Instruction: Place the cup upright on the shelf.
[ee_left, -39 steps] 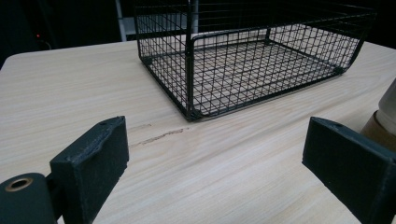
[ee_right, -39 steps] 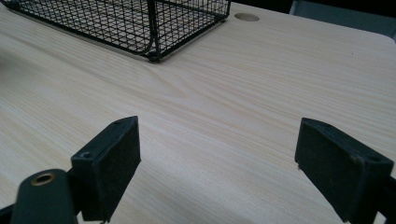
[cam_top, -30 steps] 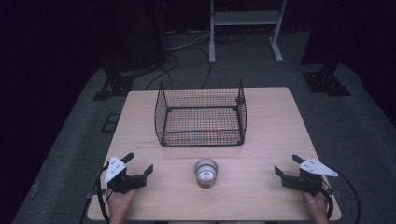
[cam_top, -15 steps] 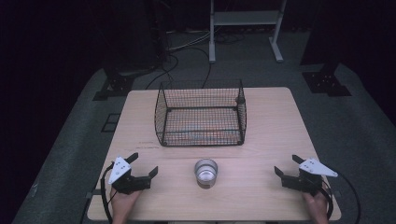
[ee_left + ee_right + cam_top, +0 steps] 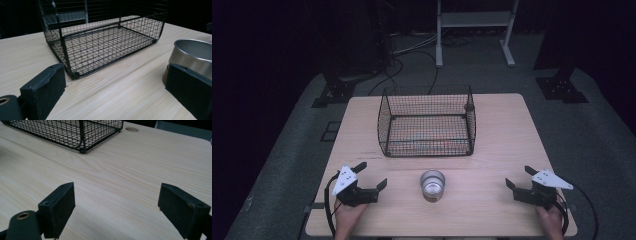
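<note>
Work not yet begun: left tongs (image 5: 372, 176) (jaws just opened wide, holding nothing) face the steel cup (image 5: 432, 185); right tongs (image 5: 518, 177) wide open, empty; basket (image 5: 427, 125) empty.

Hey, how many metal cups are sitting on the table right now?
1. The metal cup stands near the table's front edge, in front of the wire basket, between the left claw and the right claw. The mesh hides nothing.

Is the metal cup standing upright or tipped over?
Upright. The metal cup rests on its base on the table, round mouth facing up in the high view, in front of the wire basket.
</note>
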Demonstrator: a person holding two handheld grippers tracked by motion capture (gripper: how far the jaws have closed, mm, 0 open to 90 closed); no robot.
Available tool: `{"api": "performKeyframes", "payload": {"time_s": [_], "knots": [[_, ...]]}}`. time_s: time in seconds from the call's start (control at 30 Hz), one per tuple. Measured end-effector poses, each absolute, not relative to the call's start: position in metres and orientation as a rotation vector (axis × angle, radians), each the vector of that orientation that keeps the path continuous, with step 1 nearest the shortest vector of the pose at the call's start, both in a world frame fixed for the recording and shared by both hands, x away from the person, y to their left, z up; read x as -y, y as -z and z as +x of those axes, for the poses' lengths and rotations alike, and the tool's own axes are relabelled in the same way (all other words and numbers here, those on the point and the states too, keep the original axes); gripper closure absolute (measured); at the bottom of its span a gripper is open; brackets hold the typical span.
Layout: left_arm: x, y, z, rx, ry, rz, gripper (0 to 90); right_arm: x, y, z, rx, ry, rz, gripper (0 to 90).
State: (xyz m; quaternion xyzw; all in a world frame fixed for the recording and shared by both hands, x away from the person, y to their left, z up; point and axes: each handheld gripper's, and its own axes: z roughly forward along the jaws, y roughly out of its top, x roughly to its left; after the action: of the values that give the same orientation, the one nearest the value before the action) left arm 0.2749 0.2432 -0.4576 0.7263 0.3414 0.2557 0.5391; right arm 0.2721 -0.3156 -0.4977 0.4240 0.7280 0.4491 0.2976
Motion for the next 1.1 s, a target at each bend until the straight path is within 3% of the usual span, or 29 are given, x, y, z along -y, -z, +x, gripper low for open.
{"api": "performKeyframes", "payload": {"time_s": [1.1], "knots": [[-0.203,0.426,0.276,-0.609,-0.439,1.826,1.5,0.317,0.498,0.273,-1.931,-1.205,1.137,13.5]]}}
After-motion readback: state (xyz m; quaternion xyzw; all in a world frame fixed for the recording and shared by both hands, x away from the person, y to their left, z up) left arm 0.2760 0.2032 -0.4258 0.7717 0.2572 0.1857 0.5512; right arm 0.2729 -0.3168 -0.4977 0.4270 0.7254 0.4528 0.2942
